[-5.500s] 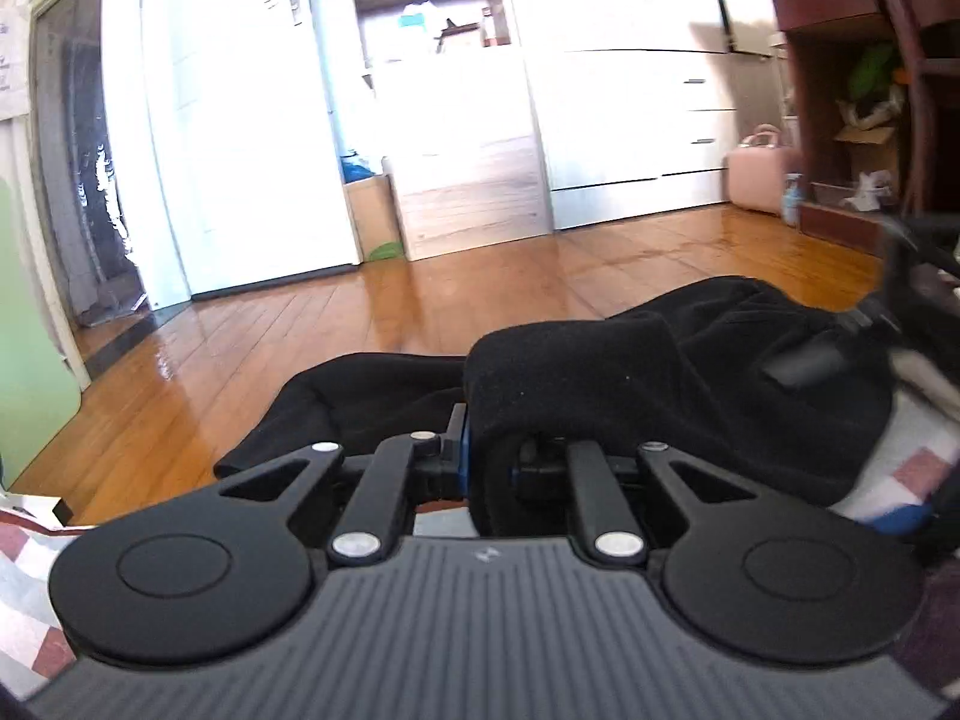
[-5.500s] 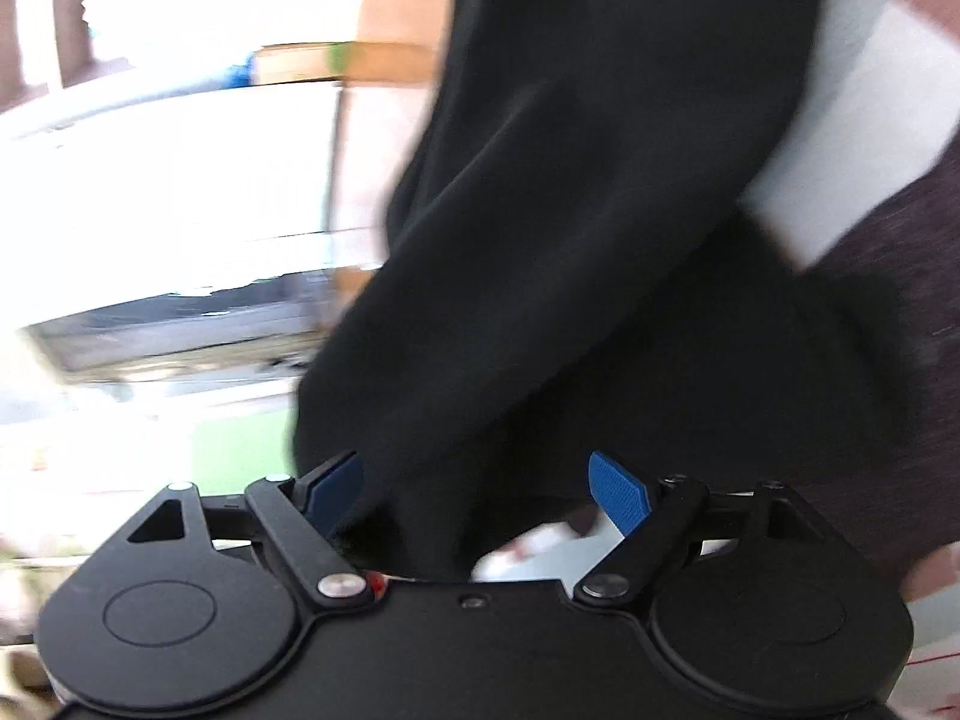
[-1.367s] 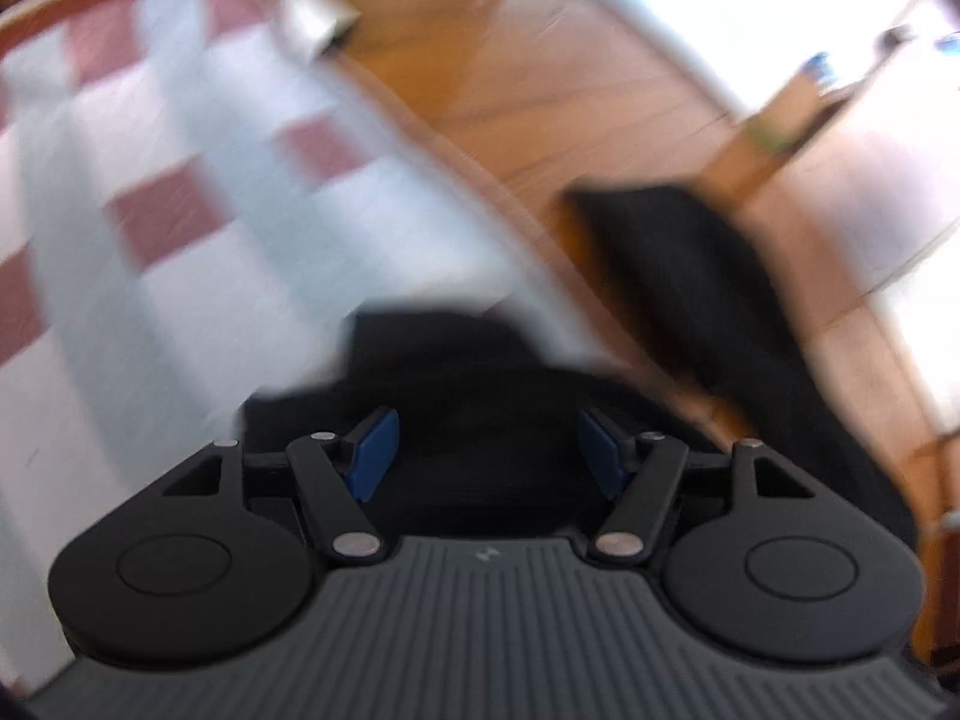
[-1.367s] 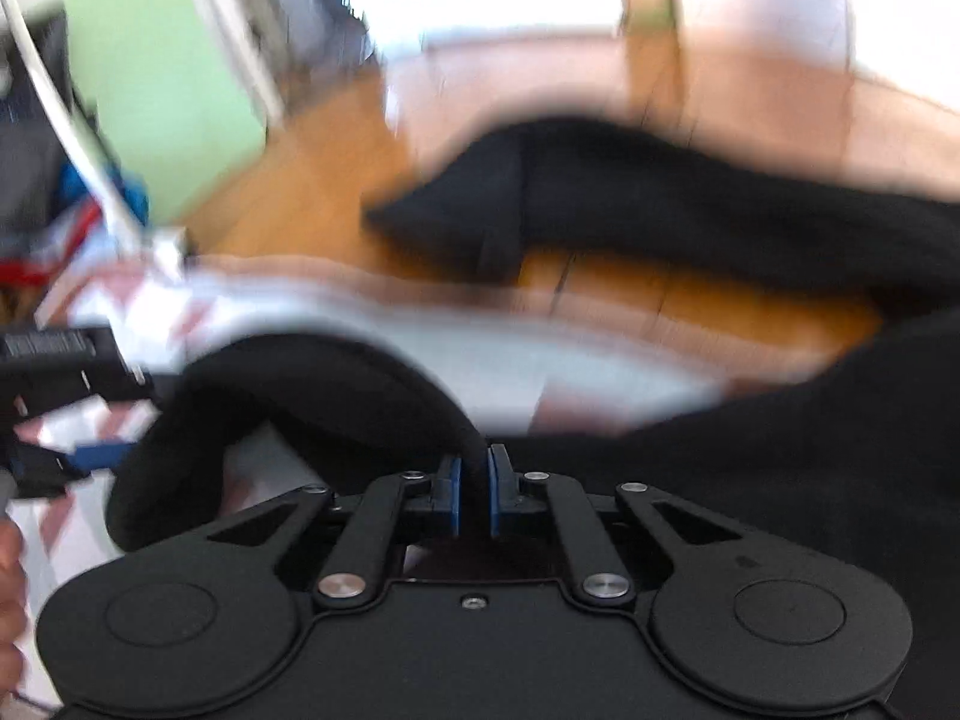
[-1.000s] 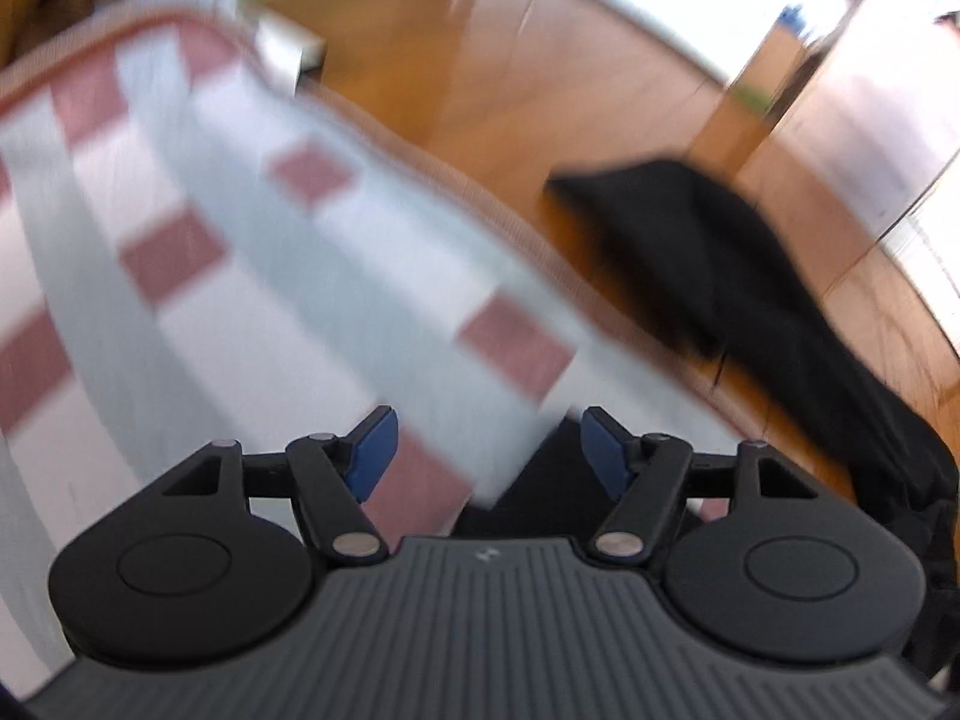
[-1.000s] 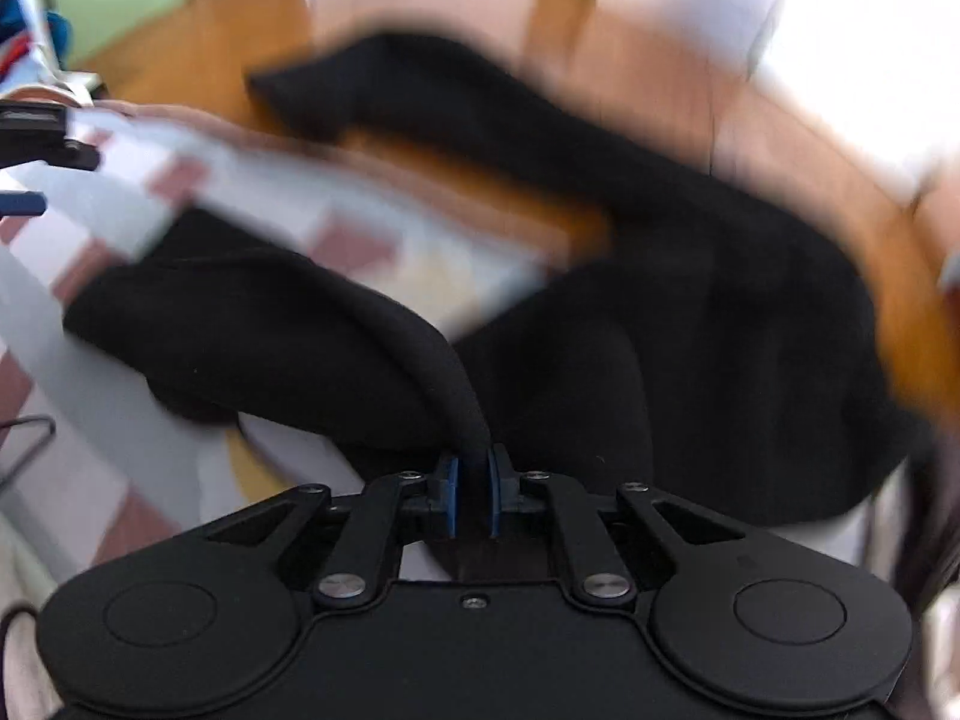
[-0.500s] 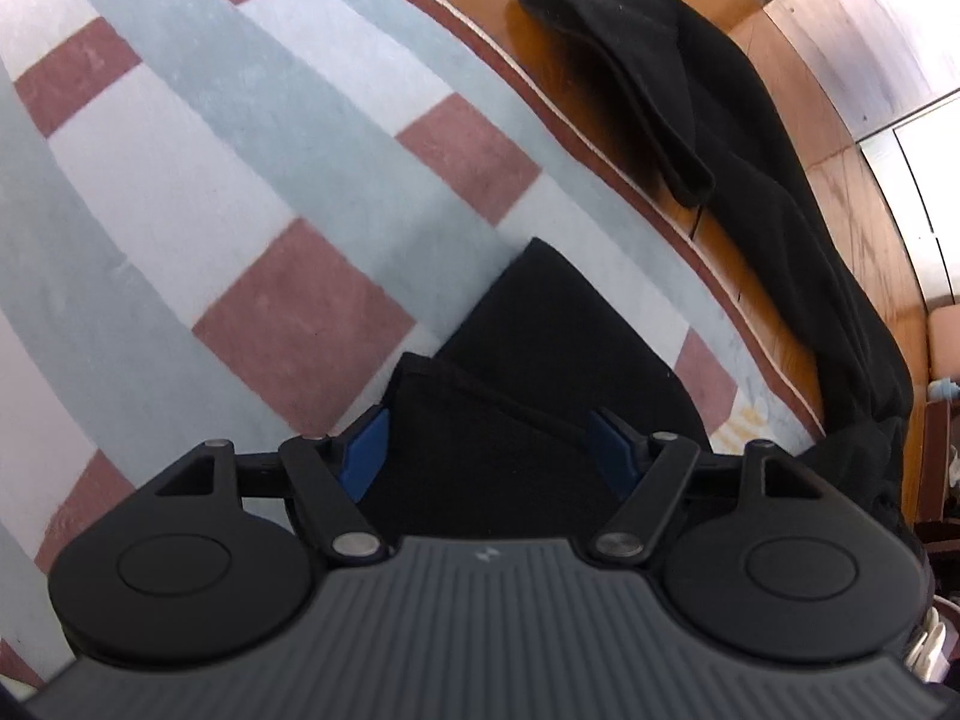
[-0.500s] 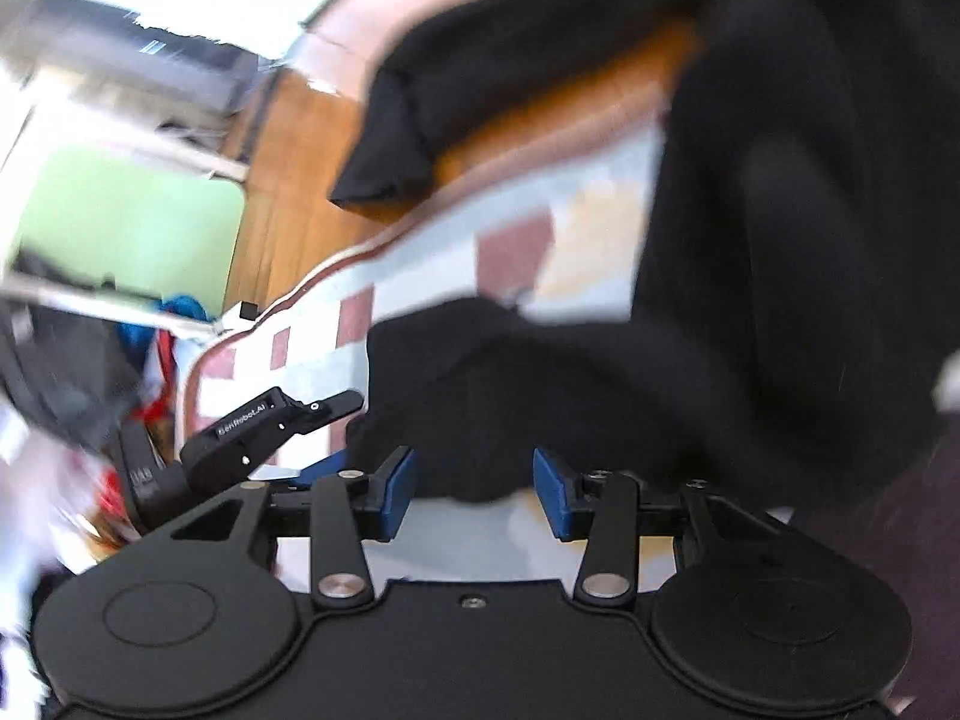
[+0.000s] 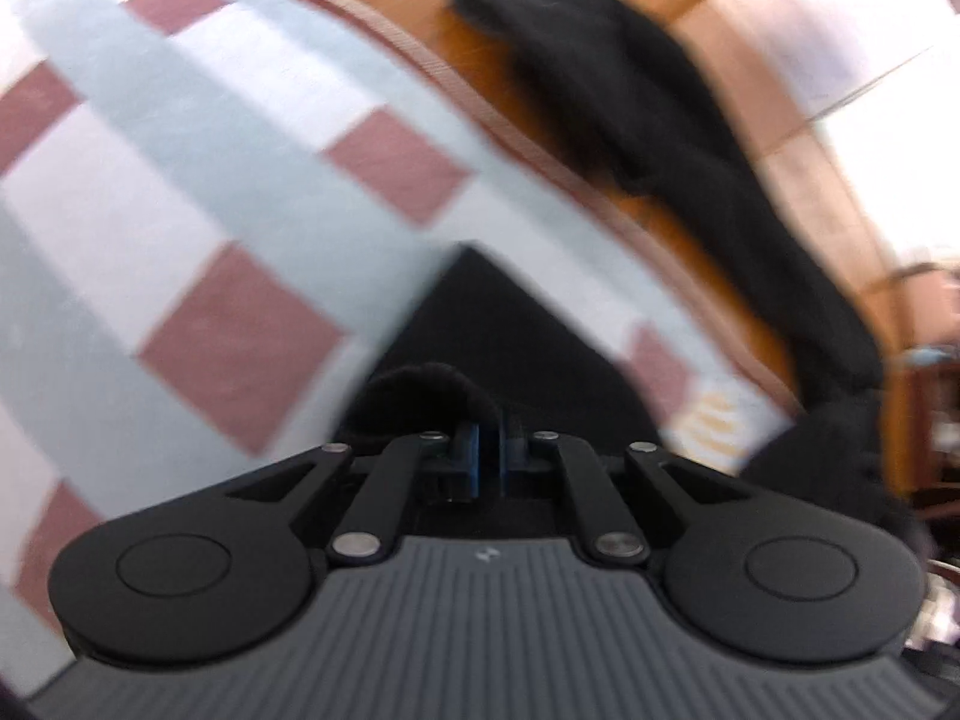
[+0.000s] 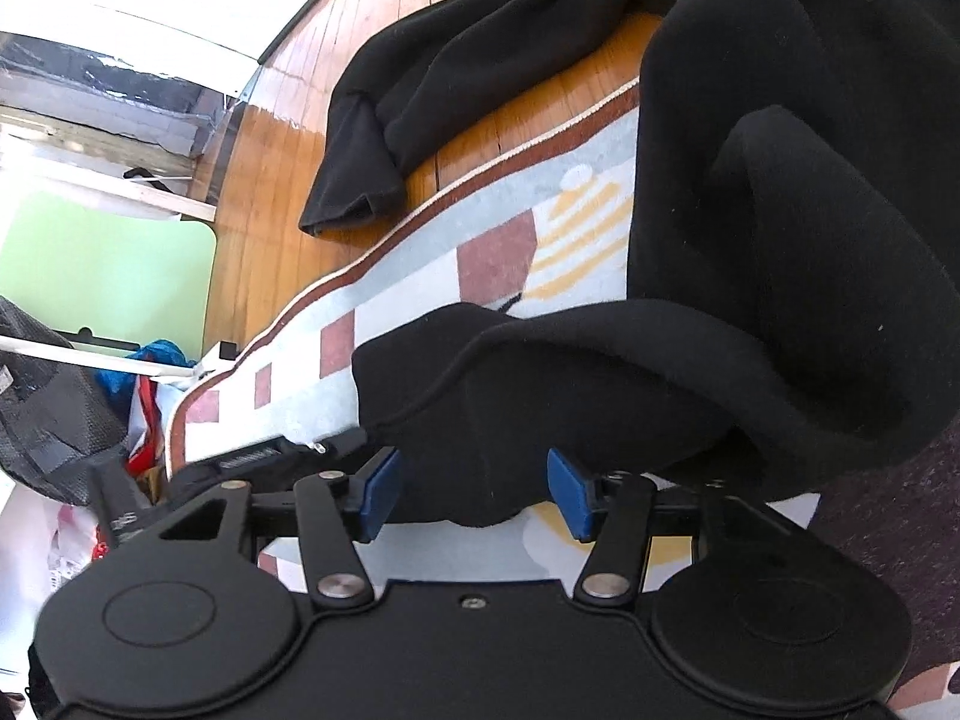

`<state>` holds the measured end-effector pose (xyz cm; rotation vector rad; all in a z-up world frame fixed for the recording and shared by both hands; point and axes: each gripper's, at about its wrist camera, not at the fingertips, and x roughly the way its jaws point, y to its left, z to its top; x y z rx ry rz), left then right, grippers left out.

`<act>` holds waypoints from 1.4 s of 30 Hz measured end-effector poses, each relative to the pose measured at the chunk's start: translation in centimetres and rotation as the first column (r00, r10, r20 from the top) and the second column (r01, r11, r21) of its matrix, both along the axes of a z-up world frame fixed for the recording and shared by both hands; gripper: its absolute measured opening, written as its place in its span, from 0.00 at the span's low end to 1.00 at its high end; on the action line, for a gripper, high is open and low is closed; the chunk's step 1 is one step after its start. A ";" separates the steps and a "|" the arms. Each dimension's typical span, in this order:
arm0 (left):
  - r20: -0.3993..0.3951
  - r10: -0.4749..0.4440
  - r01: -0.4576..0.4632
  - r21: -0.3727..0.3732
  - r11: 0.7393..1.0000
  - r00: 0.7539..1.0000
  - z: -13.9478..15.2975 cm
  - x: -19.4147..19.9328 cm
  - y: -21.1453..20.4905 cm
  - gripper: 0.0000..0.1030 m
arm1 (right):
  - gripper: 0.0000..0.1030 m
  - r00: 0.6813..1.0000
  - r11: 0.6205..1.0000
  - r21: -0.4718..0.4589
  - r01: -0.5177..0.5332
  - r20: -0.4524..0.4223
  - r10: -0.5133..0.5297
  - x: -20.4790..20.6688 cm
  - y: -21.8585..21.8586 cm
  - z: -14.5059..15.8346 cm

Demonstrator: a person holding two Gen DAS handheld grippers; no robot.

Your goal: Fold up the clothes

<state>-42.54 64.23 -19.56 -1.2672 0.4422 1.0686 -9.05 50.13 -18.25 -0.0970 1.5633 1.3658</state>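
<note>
A black garment [image 9: 510, 330] lies on a checked rug, one folded corner pointing away from me. My left gripper [image 9: 489, 456] is shut on a raised fold of that cloth, which bulges up just left of the pads. In the right wrist view the same black garment [image 10: 780, 240] is heaped across the right side. A lobe of it hangs between the blue pads [image 10: 379, 495] of my right gripper [image 10: 474, 495], whose jaws are opening and do not press on it. A long black sleeve or leg [image 10: 432, 78] trails onto the wooden floor.
The red, white and grey checked rug [image 9: 240, 330] ends at a brown border beside the wooden floor [image 10: 282, 138]. A green panel [image 10: 108, 276] and a pile of bags and cloths [image 10: 138, 408] stand at the left. White furniture [image 9: 840, 48] shows blurred at the far right.
My left gripper has closed on a fold of the black garment. My right gripper has let go of the cloth, opened and rolled.
</note>
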 end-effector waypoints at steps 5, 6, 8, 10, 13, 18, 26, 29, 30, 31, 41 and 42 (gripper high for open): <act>0.090 -0.088 0.084 0.048 0.995 0.992 1.0 1.2 -0.5 0.04 | 0.58 0.998 1.000 -0.011 0.019 -0.065 -0.019 -0.1 0.2 -1.1; 0.094 -0.104 0.101 0.037 0.994 0.990 0.8 1.5 -0.5 0.04 | 0.59 0.995 0.999 -0.014 0.032 -0.092 -0.033 0.1 0.3 -1.5; 0.114 -0.141 0.140 0.019 0.990 0.983 0.6 2.0 -0.6 0.04 | 0.64 0.987 0.997 -0.027 0.078 -0.137 -0.081 0.6 0.5 -2.3; 0.161 -0.195 0.195 0.020 0.981 0.967 0.7 2.5 -0.9 0.04 | 0.65 0.978 0.993 -0.027 0.112 -0.175 -0.115 1.0 0.7 -3.1; 0.140 -0.250 0.252 0.001 0.968 0.958 0.7 3.5 -1.8 0.05 | 0.65 0.904 0.990 -0.042 0.132 -0.405 -0.138 1.9 0.6 -5.7; 0.127 -0.274 0.286 -0.096 0.953 0.953 -1.1 4.2 -2.6 0.05 | 0.69 0.775 0.981 -0.092 0.173 -0.602 -0.193 3.1 0.1 -8.9; 0.142 -0.444 0.453 -0.032 0.891 0.885 -0.2 6.9 -3.6 0.05 | 0.69 0.869 0.996 -0.040 0.083 -0.487 -0.092 1.2 2.2 -7.9; 0.136 -0.463 0.471 -0.032 0.882 0.876 -0.1 7.4 -3.9 0.05 | 0.62 0.892 1.000 -0.004 0.022 -0.452 -0.021 0.0 3.1 -7.5; 0.141 -0.454 0.463 -0.040 0.885 0.880 -0.3 7.1 -3.7 0.05 | 0.39 0.911 1.000 0.004 0.013 -0.412 -0.010 -0.2 3.3 -7.3; 0.155 -0.446 0.457 -0.044 0.888 0.882 -0.4 6.6 -3.6 0.06 | 0.34 0.934 1.000 0.020 0.003 -0.357 0.004 -0.6 3.4 -6.9; 0.329 -0.358 0.359 0.058 0.931 0.874 0.8 4.4 -3.4 0.53 | 0.15 0.983 0.992 0.083 0.091 -0.167 -0.077 0.2 2.6 -5.0; 0.329 -0.330 0.326 0.071 0.943 0.885 1.1 3.8 -3.2 0.55 | 0.15 0.981 0.993 0.075 0.094 -0.179 -0.079 0.3 2.7 -5.3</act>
